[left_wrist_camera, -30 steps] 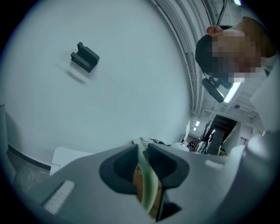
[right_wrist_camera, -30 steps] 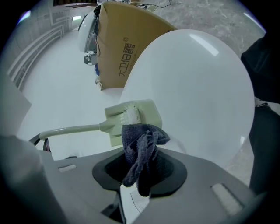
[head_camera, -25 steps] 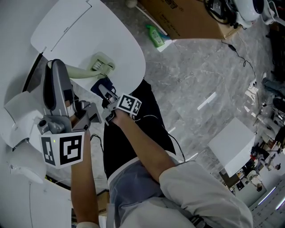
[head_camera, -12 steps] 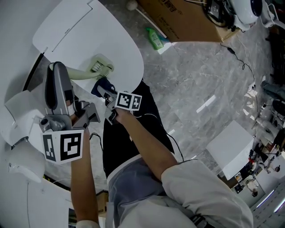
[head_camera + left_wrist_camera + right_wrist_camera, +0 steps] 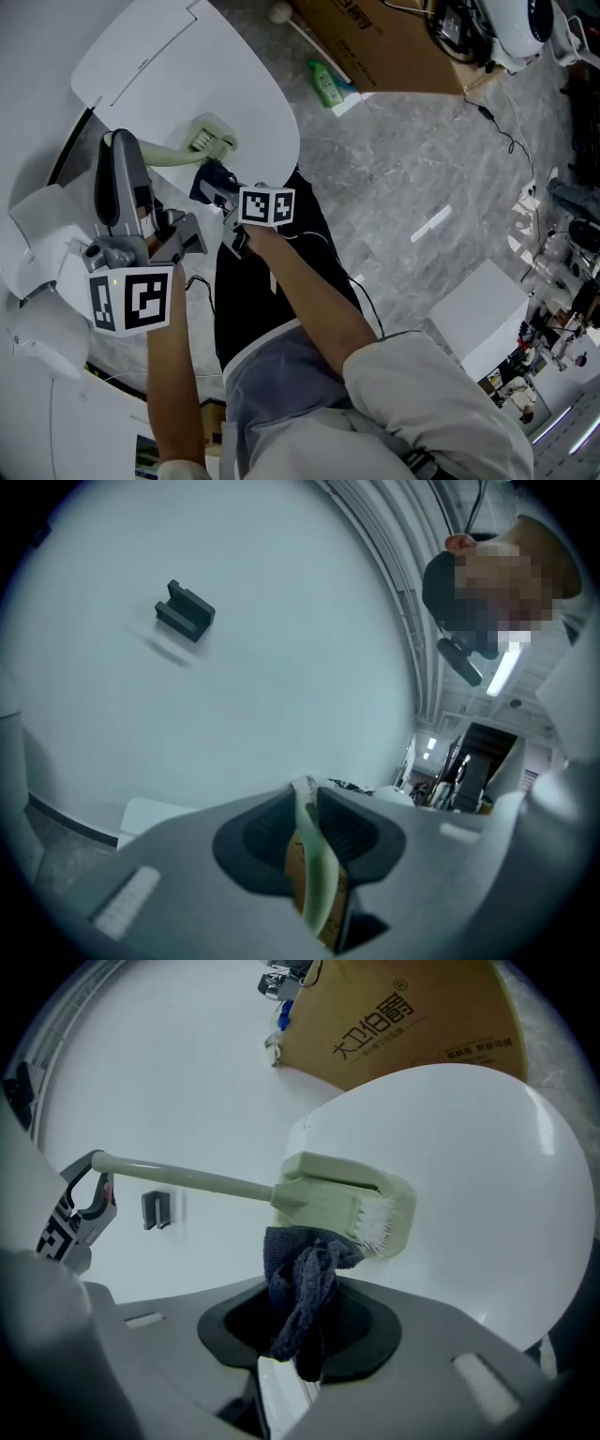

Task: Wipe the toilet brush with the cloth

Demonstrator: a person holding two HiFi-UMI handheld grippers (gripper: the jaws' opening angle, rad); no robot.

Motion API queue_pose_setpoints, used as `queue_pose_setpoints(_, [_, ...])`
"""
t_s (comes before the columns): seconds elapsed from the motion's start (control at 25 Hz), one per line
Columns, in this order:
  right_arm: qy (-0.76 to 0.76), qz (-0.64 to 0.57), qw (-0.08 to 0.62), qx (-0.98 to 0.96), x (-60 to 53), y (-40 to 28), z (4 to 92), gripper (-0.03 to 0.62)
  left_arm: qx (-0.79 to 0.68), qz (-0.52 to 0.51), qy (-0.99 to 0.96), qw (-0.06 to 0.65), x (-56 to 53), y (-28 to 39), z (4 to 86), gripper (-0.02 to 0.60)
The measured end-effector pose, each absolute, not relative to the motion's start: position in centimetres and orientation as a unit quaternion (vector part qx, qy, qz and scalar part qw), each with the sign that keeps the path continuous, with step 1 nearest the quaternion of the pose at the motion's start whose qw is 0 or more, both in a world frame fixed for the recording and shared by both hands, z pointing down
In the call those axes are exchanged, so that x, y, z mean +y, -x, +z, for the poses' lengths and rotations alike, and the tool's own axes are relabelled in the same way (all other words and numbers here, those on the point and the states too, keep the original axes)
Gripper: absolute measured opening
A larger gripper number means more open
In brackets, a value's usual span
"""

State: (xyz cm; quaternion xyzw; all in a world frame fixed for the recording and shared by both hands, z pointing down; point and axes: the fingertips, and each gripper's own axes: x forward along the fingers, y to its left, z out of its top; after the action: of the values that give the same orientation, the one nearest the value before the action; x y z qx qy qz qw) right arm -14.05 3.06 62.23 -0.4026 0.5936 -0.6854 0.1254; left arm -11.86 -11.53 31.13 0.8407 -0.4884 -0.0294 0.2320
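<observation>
Now the cloth — clamped in the right hand-held gripper — touches the toilet brush head's underside.

White toilet lid, green bottle beside cardboard box, grey marbled floor, dark wall bracket

A lab or workshop rather than a home bathroom: a white toilet stands on grey marbled floor among a large cardboard box, trailing cables, cluttered equipment and bare ceiling strip lights.
</observation>
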Motion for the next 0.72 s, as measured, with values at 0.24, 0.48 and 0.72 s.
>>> queue_pose_setpoints(0.24, [0.381, -0.681, 0.112, 0.615, 2.8, 13.9, 61.0, 0.109, -0.497, -0.027, -0.837, 0.228, -11.5, 11.9, 31.0, 0.0])
queue_pose_setpoints(0.48, [0.364, -0.676, 0.106, 0.632, 2.7, 13.8, 59.9, 0.109, -0.504, -0.026, -0.833, 0.227, -11.5, 11.7, 31.0, 0.0])
queue_pose_setpoints(0.72, [0.346, -0.673, 0.115, 0.643, 2.3, 13.7, 58.7, 0.109, -0.509, -0.025, -0.83, 0.225, -11.8, 11.2, 30.8, 0.0])
